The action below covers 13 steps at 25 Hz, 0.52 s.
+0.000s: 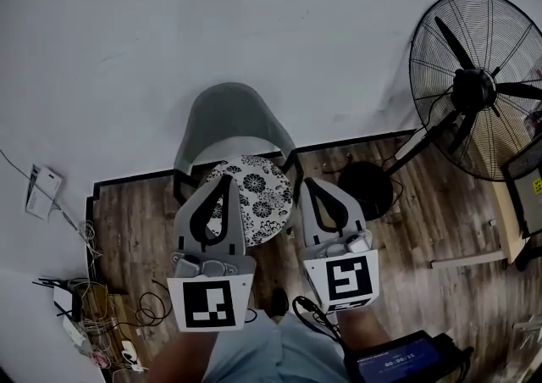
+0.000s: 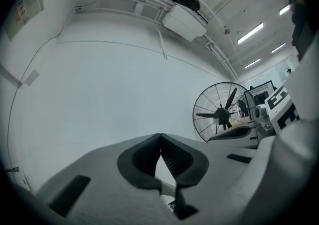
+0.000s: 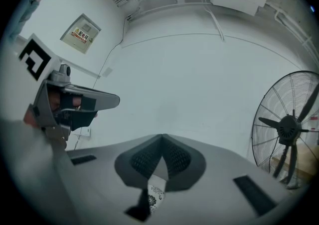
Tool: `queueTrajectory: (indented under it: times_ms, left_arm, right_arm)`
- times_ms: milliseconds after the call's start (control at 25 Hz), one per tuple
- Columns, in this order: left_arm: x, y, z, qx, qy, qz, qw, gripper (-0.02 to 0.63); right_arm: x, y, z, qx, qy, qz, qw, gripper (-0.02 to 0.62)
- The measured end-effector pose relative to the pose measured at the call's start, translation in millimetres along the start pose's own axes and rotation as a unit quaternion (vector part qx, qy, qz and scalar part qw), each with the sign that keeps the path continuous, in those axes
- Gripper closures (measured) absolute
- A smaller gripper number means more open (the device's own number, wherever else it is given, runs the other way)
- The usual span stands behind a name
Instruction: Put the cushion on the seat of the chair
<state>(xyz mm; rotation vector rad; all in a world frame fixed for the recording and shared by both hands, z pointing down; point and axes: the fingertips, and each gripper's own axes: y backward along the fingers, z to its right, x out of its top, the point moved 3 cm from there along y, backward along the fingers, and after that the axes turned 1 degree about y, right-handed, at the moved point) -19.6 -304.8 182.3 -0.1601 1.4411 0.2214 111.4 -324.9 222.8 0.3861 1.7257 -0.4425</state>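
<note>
- Wood floor (image 1: pixel 135 237) meets a white wall (image 1: pixel 169 34); a fan (image 1: pixel 474 85) stands at the right.
- A floral cushion (image 1: pixel 261 193) lies on the chair (image 1: pixel 233 123).
- The left gripper (image 1: pixel 226 178) and right gripper (image 1: pixel 309 181) are both clenched, empty.

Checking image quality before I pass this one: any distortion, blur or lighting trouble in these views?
Head view: dim and washed out, corners darkened, yet the cushion pattern and fan read clearly. Left gripper view: strong fisheye, black corners, ceiling lights blown out, near jaws soft. Right gripper view: same fisheye curving the wall, jaws soft.
</note>
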Motion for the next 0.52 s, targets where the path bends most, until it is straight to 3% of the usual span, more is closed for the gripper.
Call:
queueTrajectory:
  times_ms: [520]
  left_arm:
    - [-1.5,-3.2,2.6,-0.002,-0.005,-0.004,1.0000,0.598]
  right_arm:
    - [-2.9,-2.1,3.2,0.000,-0.002,-0.001,1.000,0.592]
